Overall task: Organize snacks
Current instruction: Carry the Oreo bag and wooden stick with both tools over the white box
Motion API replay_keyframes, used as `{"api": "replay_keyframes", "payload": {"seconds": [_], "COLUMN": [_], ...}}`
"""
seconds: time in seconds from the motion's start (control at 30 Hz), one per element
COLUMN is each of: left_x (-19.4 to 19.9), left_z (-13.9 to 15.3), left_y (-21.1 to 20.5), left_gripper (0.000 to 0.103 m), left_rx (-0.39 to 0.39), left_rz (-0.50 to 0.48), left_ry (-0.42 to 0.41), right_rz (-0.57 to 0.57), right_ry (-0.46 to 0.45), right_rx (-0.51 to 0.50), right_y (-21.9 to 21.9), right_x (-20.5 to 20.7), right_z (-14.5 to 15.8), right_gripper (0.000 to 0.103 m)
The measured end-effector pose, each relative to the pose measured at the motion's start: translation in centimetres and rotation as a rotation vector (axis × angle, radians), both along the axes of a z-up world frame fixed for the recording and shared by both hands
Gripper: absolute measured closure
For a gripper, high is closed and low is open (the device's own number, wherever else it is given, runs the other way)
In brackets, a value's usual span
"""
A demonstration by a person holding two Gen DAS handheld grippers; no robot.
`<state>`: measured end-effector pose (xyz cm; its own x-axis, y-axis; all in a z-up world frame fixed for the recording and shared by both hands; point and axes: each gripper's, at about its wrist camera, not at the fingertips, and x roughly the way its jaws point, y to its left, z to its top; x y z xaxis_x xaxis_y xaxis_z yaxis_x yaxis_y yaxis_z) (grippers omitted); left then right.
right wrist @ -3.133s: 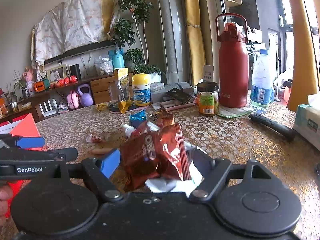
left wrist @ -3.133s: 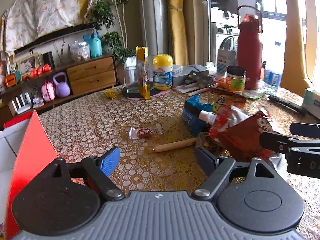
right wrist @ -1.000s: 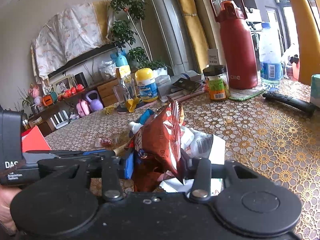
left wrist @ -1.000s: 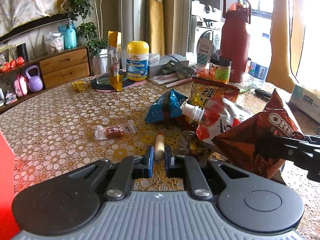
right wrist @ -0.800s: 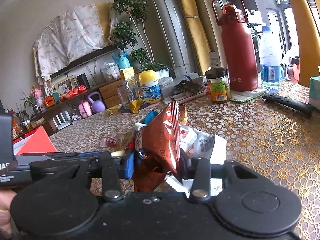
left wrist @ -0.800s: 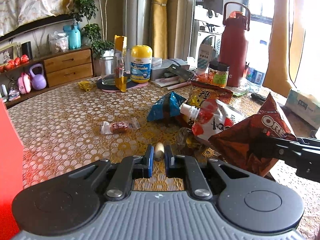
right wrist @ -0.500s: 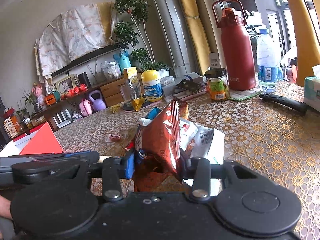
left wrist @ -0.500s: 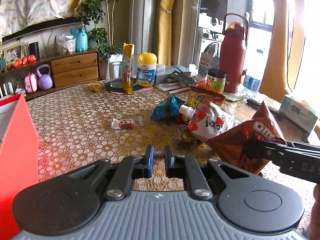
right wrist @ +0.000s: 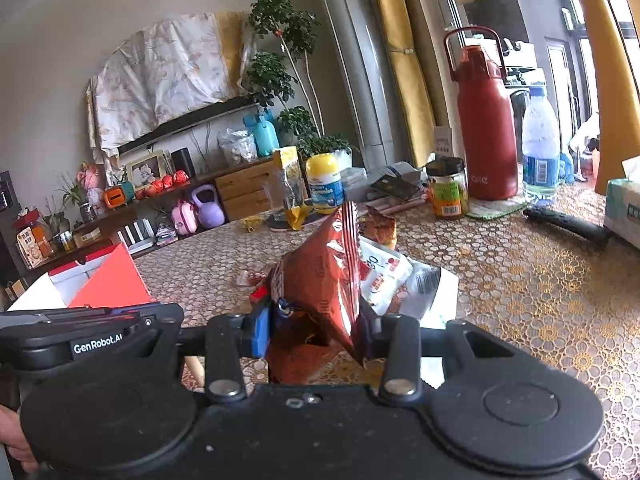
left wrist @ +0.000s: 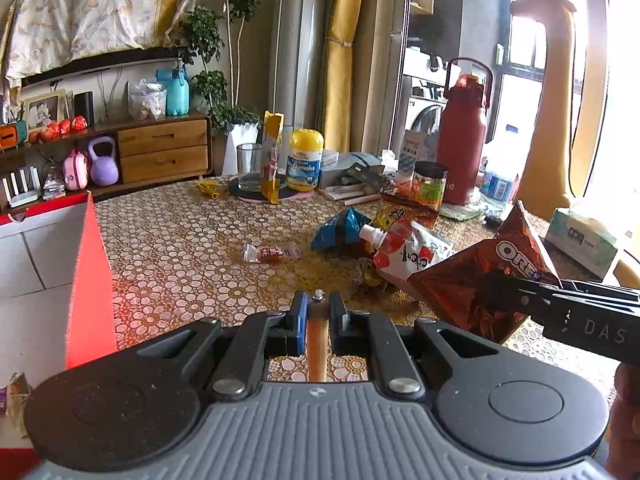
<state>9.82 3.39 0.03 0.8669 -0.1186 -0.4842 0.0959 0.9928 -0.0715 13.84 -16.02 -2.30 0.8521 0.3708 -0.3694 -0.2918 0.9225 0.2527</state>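
Note:
My left gripper (left wrist: 318, 310) is shut on a tan sausage stick (left wrist: 318, 340) and holds it above the table. My right gripper (right wrist: 314, 330) is shut on a red-brown Oreo bag (right wrist: 324, 284), also lifted; the bag shows at the right of the left wrist view (left wrist: 480, 280). A red box (left wrist: 90, 280) with a white inside stands at the left. On the table lie a small clear-wrapped candy (left wrist: 272, 252), a blue bag (left wrist: 340, 232), a white and red spouted pouch (left wrist: 404, 252) and a yellow-red bag (left wrist: 404, 210).
At the back of the table stand a yellow-capped bottle (left wrist: 306, 160), a glass (left wrist: 249, 164), a jar (left wrist: 430, 186), a red flask (left wrist: 462, 136) and a water bottle (right wrist: 540, 144). A tissue box (left wrist: 582, 240) and a black handle (right wrist: 568, 220) lie at the right.
Both grippers closed on their snacks, the left on the sausage stick and the right on the Oreo bag, then lifted them and drew back toward the red box.

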Motion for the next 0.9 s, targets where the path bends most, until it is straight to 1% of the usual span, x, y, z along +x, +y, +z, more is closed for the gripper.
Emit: {"api": "replay_keyframes", "payload": {"seconds": [0.17,0.5,0.9], "left_x": [-1.1,-3.9,-7.0], "left_z": [0.9,3.9,6.3], "left_y": [0.4,1.9,4.7], "left_gripper": [0.092,0.092,0.092], "left_rx": [-0.006,-0.022,-0.043], "left_rz": [0.013,0.038,0.1], "left_ry": [-0.023,-0.104,-0.176], "right_rz": [0.011,0.04,0.109], "right_ry": [-0.02,-0.085,-0.142], "right_rx": [-0.01,-0.02,-0.045], "right_y": [0.3,1.5,4.2], "right_x": [-0.8,-2.6,-4.5], "right_z": [0.7,3.0,4.8], "right_gripper": [0.063,0.063,0.063]}}
